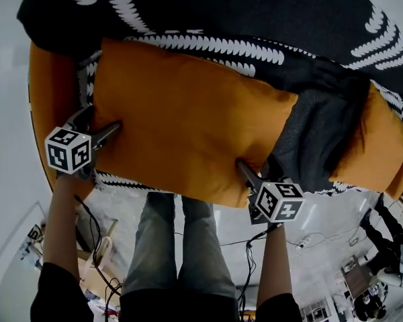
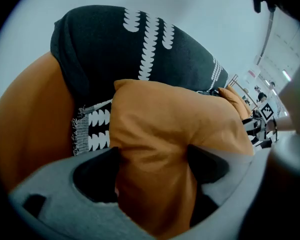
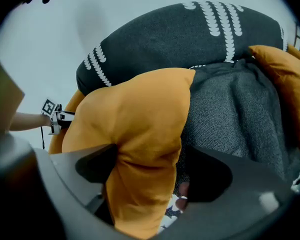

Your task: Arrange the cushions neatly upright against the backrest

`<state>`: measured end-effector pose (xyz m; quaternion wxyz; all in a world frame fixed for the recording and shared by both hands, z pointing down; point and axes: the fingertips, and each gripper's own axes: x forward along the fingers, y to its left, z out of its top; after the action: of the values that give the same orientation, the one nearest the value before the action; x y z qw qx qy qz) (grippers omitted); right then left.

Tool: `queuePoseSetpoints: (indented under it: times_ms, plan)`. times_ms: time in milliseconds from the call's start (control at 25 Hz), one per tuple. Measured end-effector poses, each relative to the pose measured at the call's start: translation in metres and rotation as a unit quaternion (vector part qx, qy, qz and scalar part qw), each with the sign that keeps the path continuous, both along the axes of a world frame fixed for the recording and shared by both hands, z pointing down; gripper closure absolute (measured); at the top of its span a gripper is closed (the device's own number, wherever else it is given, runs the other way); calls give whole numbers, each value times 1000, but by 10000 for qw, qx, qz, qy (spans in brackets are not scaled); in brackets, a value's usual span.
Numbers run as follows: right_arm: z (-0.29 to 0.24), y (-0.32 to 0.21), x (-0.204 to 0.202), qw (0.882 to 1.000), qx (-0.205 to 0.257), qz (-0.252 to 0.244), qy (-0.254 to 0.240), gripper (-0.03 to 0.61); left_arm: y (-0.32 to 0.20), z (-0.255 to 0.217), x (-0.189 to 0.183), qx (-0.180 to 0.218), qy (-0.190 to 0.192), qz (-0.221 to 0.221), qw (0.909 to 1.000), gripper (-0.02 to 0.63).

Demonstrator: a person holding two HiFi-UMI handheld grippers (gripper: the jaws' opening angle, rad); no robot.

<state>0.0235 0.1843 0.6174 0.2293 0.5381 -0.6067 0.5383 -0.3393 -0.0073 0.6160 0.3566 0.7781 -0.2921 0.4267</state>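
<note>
A large orange cushion (image 1: 188, 119) (image 2: 175, 114) (image 3: 135, 119) lies across the sofa seat in front of the dark throw with white leaf print (image 1: 221, 12) that covers the backrest. My left gripper (image 1: 102, 121) (image 2: 152, 161) straddles the cushion's left near corner. Its jaws stand wide and the fabric bulges between them. My right gripper (image 1: 258, 170) (image 3: 150, 169) straddles the right near corner with its jaws wide; the cushion rests against one jaw and a gap shows at the other. A dark grey cushion (image 1: 316, 139) (image 3: 230, 114) slumps to the right, and a second orange cushion (image 1: 379, 146) (image 3: 282, 79) lies beyond it.
The orange sofa arm (image 1: 50, 99) (image 2: 30, 129) rises at the left, with a fringed black-and-white throw (image 2: 95, 129) over the seat. My legs stand at the sofa's front edge. Cables (image 1: 255, 247) trail over the pale floor, and another person (image 1: 389, 253) is at the far right.
</note>
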Motion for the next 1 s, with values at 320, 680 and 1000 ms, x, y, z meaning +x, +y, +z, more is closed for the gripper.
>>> queuePoseSetpoints:
  times_ms: [320, 680, 1000]
  plan:
    - [17, -10, -6, 9989, -120, -131, -423, 140, 0, 15, 9, -460, 198, 92, 9987, 223]
    - [8, -12, -24, 9980, 88, -625, 21, 282, 10, -1, 10, 30, 54, 15, 10000, 403]
    - [-2, -13, -9, 9946, 478, -774, 504, 339, 14, -15, 27, 553, 0, -149, 9984, 502]
